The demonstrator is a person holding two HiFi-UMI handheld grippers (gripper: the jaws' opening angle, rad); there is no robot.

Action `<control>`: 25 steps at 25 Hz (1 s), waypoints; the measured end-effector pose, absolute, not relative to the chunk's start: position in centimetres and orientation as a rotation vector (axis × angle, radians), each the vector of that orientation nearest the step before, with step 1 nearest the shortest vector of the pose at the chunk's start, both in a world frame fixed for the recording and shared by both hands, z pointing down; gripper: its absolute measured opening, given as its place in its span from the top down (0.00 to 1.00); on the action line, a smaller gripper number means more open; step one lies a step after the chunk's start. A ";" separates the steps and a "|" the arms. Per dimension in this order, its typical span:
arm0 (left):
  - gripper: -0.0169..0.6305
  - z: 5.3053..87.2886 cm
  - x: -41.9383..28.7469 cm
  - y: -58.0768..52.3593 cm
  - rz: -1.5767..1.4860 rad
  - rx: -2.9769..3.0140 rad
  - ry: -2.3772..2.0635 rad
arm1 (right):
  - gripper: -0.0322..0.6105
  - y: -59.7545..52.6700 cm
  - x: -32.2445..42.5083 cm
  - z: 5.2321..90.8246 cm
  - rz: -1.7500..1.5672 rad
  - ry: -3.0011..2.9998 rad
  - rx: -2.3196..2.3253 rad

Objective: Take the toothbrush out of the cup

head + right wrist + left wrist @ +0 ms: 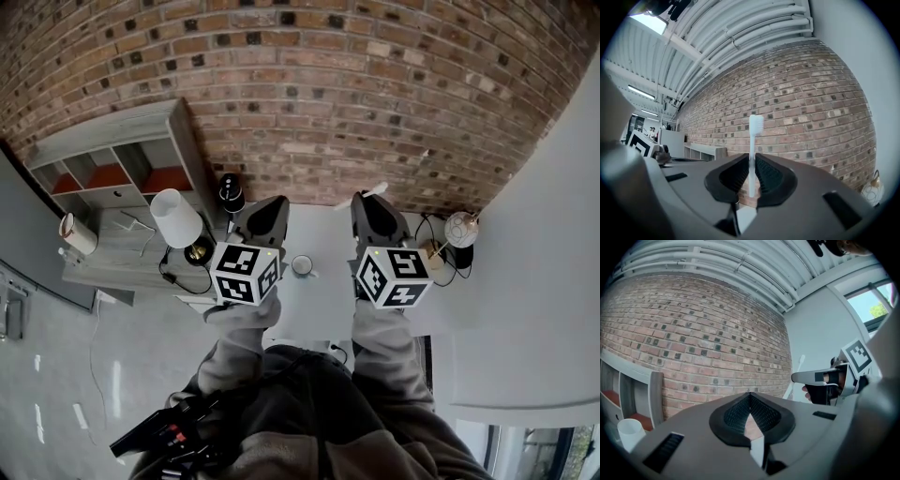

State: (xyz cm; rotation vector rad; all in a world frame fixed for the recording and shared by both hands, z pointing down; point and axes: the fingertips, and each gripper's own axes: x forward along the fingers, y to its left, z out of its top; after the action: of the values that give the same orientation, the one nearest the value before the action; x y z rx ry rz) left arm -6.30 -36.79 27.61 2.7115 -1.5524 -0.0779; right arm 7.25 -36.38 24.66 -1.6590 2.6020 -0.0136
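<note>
Two claws: both were held up side by side in front of the brick wall [309, 94], each in one of the person's hands.
Right claw [751, 176]: pressed together on the toothbrush [751, 154], whose thin white handle was pinched between the two dark ribbed pads.
Toothbrush, long axis: it ran close to upright and crossways to the claw's own length.
Toothbrush, pointing: the bristle head was uppermost, standing clear above the pads against the brickwork. The lower handle passed down behind the claw body.
Toothbrush, other views: from the left gripper view it [800, 364] showed as a pale stick leaning slightly, crossing the tip of the right claw [799, 377]. From the head view it [377, 189] showed only as a short white sliver at the tip of the right claw [373, 202].
Left claw [750, 411]: drawn together, its pad tips meeting. Only a small wedge of brick showed below the tips and nothing was held between the pads.
Left claw, place: in the head view it [270, 208] was level with the right one and well apart from it.
Cup [302, 265]: a small white one stood upright on the pale tabletop [319, 230], between the two grippers and lower in the view than their tips.
Toothbrush and cup: they were apart, with the brush wholly out of the cup.
Surroundings: a lamp [176, 217] with a white shade stood left of the left claw, and a grey shelf unit [112, 164] stood against the wall beyond it.
</note>
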 end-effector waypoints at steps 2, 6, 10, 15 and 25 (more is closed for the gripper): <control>0.97 27.4 -6.3 -36.9 -0.082 2.716 -1.560 | 0.88 -36.4 7.3 24.5 -0.003 2.599 -1.654; 0.97 27.1 -6.5 -37.2 -0.088 2.711 -1.575 | 0.88 -36.6 7.5 24.3 0.010 2.599 -1.647; 0.97 27.1 -6.3 -37.5 -0.087 2.707 -1.580 | 0.88 -36.7 7.8 24.1 0.016 2.598 -1.646; 0.97 27.2 -5.9 -37.6 -0.082 2.710 -1.579 | 0.88 -36.8 8.2 24.2 0.021 2.595 -1.649; 0.97 27.6 -5.5 -37.9 -0.073 2.703 -1.574 | 0.88 -36.8 8.6 24.6 0.031 2.606 -1.654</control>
State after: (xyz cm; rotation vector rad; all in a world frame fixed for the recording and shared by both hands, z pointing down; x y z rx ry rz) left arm -5.46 -37.86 27.64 2.7028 -1.5738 -0.0731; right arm 8.57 -36.83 24.56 -1.6544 2.6055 0.0309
